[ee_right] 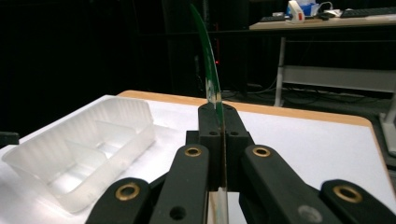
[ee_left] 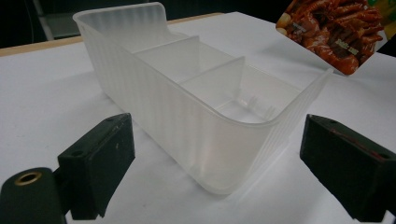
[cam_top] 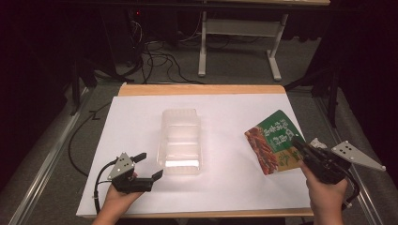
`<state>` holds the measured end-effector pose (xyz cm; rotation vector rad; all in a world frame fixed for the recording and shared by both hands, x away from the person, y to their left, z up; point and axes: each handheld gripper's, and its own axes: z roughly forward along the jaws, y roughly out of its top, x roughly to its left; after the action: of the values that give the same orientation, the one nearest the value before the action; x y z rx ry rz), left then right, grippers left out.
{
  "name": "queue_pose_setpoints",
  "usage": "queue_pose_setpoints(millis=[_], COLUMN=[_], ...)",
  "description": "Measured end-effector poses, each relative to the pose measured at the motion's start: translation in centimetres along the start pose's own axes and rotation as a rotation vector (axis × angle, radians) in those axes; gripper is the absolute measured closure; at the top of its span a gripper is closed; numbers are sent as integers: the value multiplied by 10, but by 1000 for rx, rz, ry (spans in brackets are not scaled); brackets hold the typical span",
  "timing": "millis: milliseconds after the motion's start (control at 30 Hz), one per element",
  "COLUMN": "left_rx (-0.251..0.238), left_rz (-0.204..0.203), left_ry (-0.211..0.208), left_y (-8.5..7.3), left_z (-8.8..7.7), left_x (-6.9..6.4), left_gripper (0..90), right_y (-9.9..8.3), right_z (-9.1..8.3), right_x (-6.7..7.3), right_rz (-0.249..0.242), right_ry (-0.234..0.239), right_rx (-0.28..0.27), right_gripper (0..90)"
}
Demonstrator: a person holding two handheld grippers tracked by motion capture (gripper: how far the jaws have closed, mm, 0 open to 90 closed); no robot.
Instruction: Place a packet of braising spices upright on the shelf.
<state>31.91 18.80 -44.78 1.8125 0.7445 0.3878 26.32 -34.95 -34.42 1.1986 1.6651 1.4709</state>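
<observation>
A clear plastic tray (cam_top: 180,140) with three compartments lies mid-table; its compartments hold nothing (ee_left: 187,93) (ee_right: 79,149). My left gripper (cam_top: 149,166) rests near the table's front left, open, its jaws spread just short of the tray's near end (ee_left: 212,158). A green snack packet (cam_top: 276,140) printed with reddish food is held above the table's right side. My right gripper (cam_top: 302,149) is shut on the packet's lower edge, and the packet (ee_right: 211,70) shows edge-on rising from the closed jaws (ee_right: 219,135). The packet's corner (ee_left: 338,32) appears beyond the tray.
A white sheet (cam_top: 141,117) covers the wooden table (cam_top: 202,89). Beyond the far edge stand a white desk frame (cam_top: 239,33) and loose cables (cam_top: 159,58) on the floor. A metal rail (cam_top: 47,159) runs along the left.
</observation>
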Motion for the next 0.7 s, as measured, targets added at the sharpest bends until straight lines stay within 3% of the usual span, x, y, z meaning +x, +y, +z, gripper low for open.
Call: queue_pose_setpoints(millis=[100,300,467,700], left_rx=[2,4,4,3], left_rz=[1,3,3,5], left_ry=[-2,-3,-4,-4], left_y=[0,0,0,0], left_z=[0,1,1,0], left_x=[0,0,-1,0], left_gripper=[107,107,107,107], right_y=[2,6,1,-4], right_z=[-3,-7,0,9], right_x=[-4,-5,-3,-3], right_rz=[24,20,11,20], right_ry=[0,-19,-33,-10], right_rx=[-3,0,21,19], right_gripper=[900,900,900,877])
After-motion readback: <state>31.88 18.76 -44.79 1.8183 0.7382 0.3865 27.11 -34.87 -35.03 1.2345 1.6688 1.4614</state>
